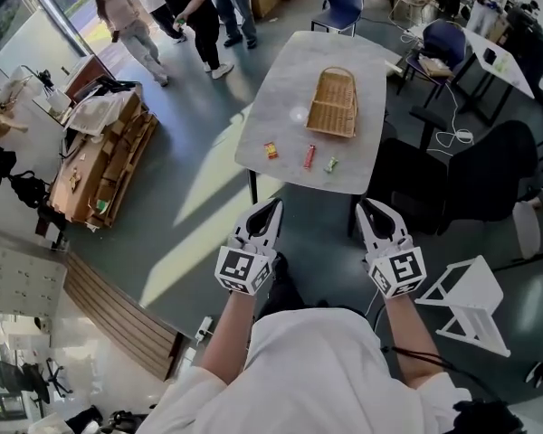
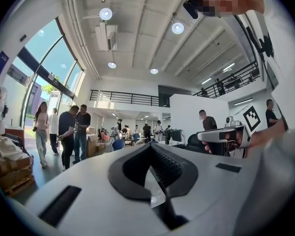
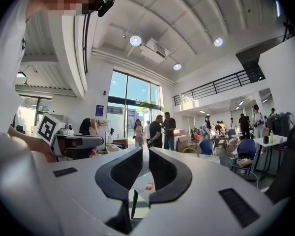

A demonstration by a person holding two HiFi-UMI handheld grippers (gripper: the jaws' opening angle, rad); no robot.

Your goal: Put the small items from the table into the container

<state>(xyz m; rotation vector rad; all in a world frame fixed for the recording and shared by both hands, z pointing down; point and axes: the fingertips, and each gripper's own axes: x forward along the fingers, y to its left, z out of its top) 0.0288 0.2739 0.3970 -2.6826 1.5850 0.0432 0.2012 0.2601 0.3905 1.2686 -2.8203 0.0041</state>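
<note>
Since the three small items, a red-and-yellow one point(image 1: 271, 150), a red one point(image 1: 309, 156) and a green one point(image 1: 330, 164), all lie on the bench point(image 1: 285, 75) near the basket point(image 1: 333, 102), I think picking has not begun. The left hand-held gripper point(image 1: 273, 206) is closed and empty. The right hand-held gripper point(image 1: 366, 206) is open a crack, holding nothing. The next move calls for reaching forward with wider jaws. The wrappers are too small to read.

Just on the near side of the wicker basket point(image 1: 333, 103), three small items are too small to identify (only colours read: red-yellow point(image 1: 271, 150), red point(image 1: 309, 156), green point(image 1: 330, 164)). In its own view, the right gripper point(image 3: 145, 151) covers most of the table point(image 1: 281, 80).
</note>
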